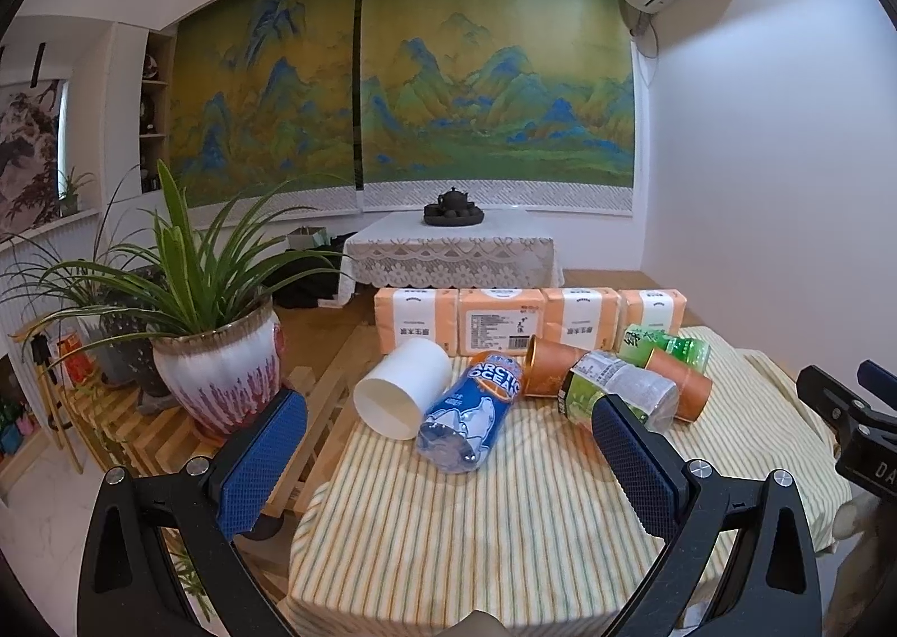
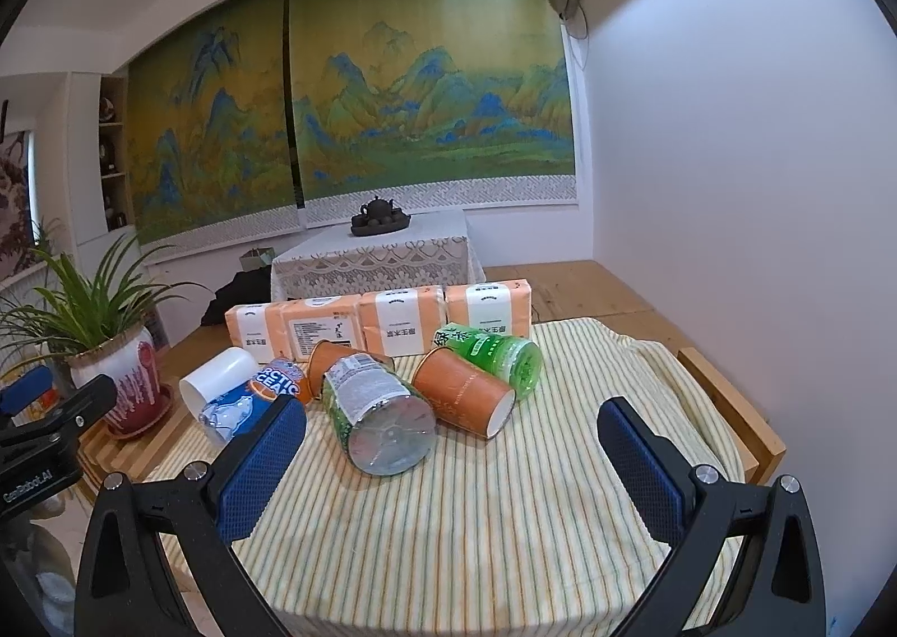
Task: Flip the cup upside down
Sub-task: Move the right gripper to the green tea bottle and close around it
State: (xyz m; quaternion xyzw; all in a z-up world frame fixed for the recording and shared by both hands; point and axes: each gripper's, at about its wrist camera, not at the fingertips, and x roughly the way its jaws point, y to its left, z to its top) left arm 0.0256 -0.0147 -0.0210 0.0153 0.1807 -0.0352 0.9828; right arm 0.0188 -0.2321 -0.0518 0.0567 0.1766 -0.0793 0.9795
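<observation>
A white paper cup (image 1: 401, 393) (image 2: 216, 376) lies on its side at the left of the striped cloth, mouth toward me. Two orange paper cups also lie on their sides: one (image 1: 552, 365) (image 2: 336, 356) behind the bottles, one (image 1: 681, 384) (image 2: 465, 393) further right. My left gripper (image 1: 448, 446) is open, hanging short of the white cup with nothing between its blue pads. My right gripper (image 2: 451, 455) is open too, in front of the clear bottle and the right orange cup, touching nothing.
A blue-labelled bottle (image 1: 474, 412) (image 2: 252, 401), a clear green-labelled bottle (image 1: 619, 390) (image 2: 381, 418) and a green bottle (image 1: 664, 345) (image 2: 496, 354) lie among the cups. Tissue packs (image 1: 527, 320) (image 2: 381, 320) line the back. A potted plant (image 1: 218, 368) (image 2: 120, 373) stands left of the table.
</observation>
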